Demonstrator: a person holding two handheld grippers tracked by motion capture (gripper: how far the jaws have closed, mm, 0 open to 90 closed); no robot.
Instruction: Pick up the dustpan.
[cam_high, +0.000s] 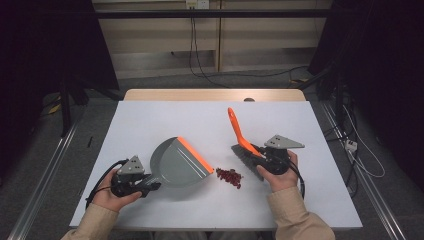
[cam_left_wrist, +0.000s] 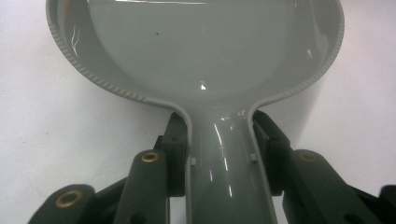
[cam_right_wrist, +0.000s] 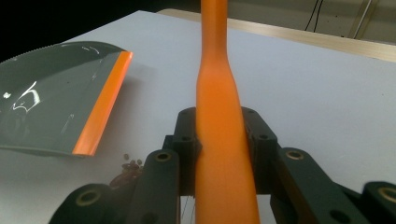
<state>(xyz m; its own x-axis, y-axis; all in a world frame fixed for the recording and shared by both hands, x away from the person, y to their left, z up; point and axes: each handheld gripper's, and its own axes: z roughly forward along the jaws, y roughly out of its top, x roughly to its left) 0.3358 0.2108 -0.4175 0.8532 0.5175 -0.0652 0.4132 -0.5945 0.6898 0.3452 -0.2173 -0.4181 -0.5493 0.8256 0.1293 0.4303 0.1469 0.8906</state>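
While red beans (cam_high: 229, 176) lie between them, left hand-held gripper (cam_high: 150, 186) clamps dustpan (cam_high: 177, 161) (orange-lipped), right hand-held gripper (cam_high: 261, 155) clamps brush (cam_high: 240, 134).

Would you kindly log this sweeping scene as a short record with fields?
surface: white table
left gripper: shut on the grey dustpan handle
right gripper: shut on the orange brush handle
debris: small dark red pile, between dustpan lip and brush bristles
dustpan inside: empty, no debris swept in yet

The brush (cam_right_wrist: 219, 140) handle runs off the right gripper view's top; the dustpan (cam_left_wrist: 196, 56) pan's far rim is cut off in the left gripper view.
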